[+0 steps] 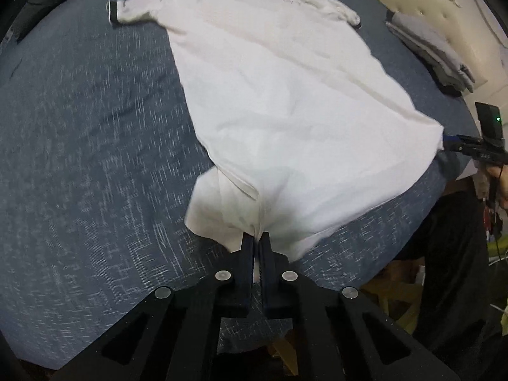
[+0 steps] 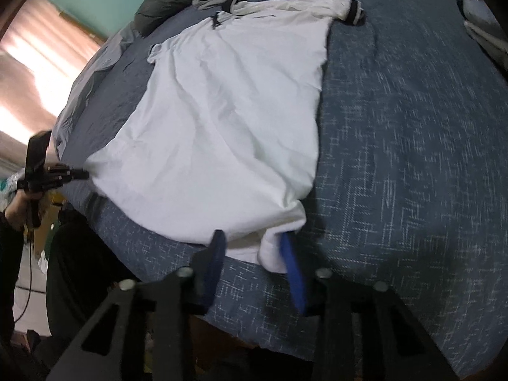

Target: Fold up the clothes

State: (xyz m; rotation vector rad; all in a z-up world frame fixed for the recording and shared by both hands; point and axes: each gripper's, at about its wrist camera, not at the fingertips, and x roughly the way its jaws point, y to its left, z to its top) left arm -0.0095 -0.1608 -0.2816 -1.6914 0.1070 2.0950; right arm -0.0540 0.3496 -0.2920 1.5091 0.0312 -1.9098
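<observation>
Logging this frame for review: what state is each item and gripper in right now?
white shirt: spread flat on the bed, unfolded, hem corners bunched.
left gripper: shut on the shirt's hem corner.
right gripper: jaws apart, the other hem corner between them, not pinched.
grey clothes: folded stack by the headboard.
blue bedspread: laid out, slightly wrinkled.

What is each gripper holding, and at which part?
The left gripper pinches the white cotton shirt at one hem corner. The right gripper straddles the other corner, not clamped.
</observation>
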